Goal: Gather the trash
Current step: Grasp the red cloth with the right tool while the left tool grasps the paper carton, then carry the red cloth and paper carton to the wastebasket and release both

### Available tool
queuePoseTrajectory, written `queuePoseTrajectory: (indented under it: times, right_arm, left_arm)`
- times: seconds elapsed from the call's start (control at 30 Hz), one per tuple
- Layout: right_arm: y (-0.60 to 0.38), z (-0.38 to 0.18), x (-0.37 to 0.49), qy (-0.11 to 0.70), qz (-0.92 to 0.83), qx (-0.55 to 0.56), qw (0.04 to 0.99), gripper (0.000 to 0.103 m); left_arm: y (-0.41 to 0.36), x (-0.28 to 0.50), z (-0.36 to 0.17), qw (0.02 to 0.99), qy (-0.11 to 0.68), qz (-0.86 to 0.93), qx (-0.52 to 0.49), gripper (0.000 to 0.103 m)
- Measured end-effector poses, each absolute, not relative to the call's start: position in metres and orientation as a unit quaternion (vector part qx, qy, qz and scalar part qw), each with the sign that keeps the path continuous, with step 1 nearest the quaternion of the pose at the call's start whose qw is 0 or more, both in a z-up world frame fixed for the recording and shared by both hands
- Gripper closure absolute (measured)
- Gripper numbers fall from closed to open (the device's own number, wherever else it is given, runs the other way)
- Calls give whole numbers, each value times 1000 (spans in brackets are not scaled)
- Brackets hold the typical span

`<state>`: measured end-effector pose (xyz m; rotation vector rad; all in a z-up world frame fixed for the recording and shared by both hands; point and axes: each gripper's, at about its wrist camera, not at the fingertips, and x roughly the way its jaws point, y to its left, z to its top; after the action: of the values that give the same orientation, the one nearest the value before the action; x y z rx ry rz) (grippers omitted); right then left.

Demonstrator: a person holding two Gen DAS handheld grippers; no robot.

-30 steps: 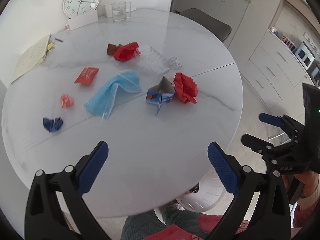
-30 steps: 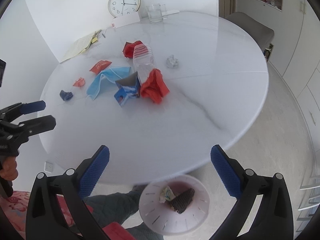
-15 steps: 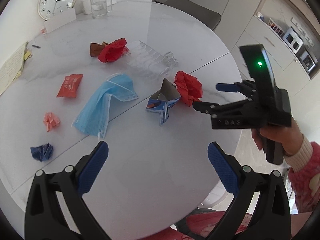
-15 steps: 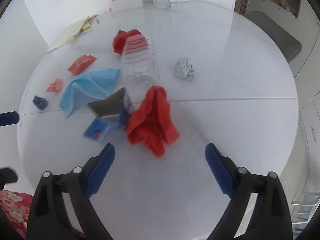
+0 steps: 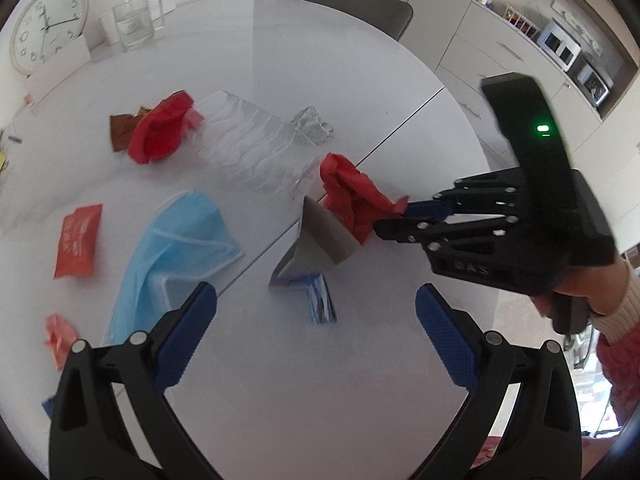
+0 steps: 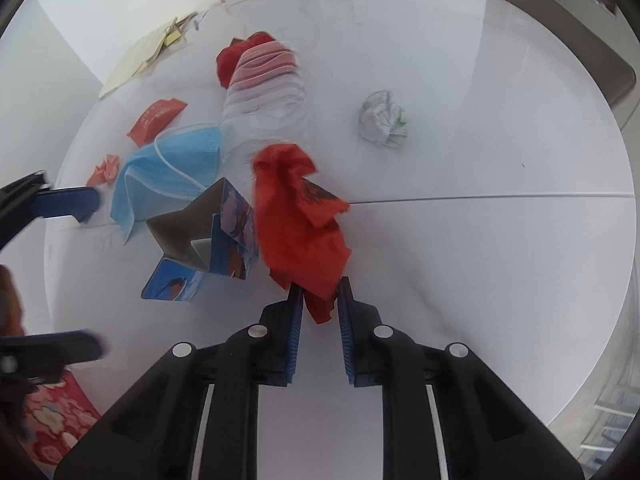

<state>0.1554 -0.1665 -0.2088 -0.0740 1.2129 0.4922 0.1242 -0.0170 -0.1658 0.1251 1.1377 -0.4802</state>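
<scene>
red paper, a crumpled soft sheet with a dark print, runs lengthwise away from the right claw, its near tail pinched between the two blue ribbed pads, which have closed to a narrow gap on it; the far end bunches up beside a clear ribbed bottle lying on its side, long axis pointing away across the desk. in the left view the same paper sits at the right claw's tips. just left of the paper, touching it, a torn blue carton gapes open, grey inside. a pleated blue mask lies limp beyond the carton, its white loop over the top. further off are a flat red packet, a small pink wad, a second red wad behind the bottle, and a grey crumpled ball well apart to the right. the left claw hangs spread wide above the glossy white desk, holding nothing, the carton just ahead of it.
</scene>
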Motion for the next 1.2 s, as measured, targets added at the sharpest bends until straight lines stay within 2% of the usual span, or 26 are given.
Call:
queuePoseTrajectory:
  times: [0.13,0.2,0.3,0.37,0.5,0.57,0.97,1.2]
  right_arm:
    - [-175,-206,155,564,228,-15,794,87]
    - [-179,-204,154,563,225,-9,795,87]
    - [-187,-200,153,561,220,6,798,87]
    - [-192,-197,151,559,215,14,800,87]
    - [-202,-191,144,555,208,29,805,87]
    - [-206,-189,141,552,206,37,807,87]
    - [-219,-169,115,530,208,51,820,90]
    - [-237,-144,66,518,202,50,830,90]
  left_arm:
    - [-34,137,-176,814,528,-231,79,8]
    - [-40,142,-180,813,526,-232,88,11]
    - [-45,150,-189,808,534,-232,94,26]
    - [-46,153,-193,805,539,-231,94,46]
    - [-42,155,-196,806,540,-229,86,59]
    - [-41,155,-194,806,540,-230,84,72]
    - [-33,126,-176,810,539,-225,51,73]
    - [-46,96,-154,808,530,-252,40,73]
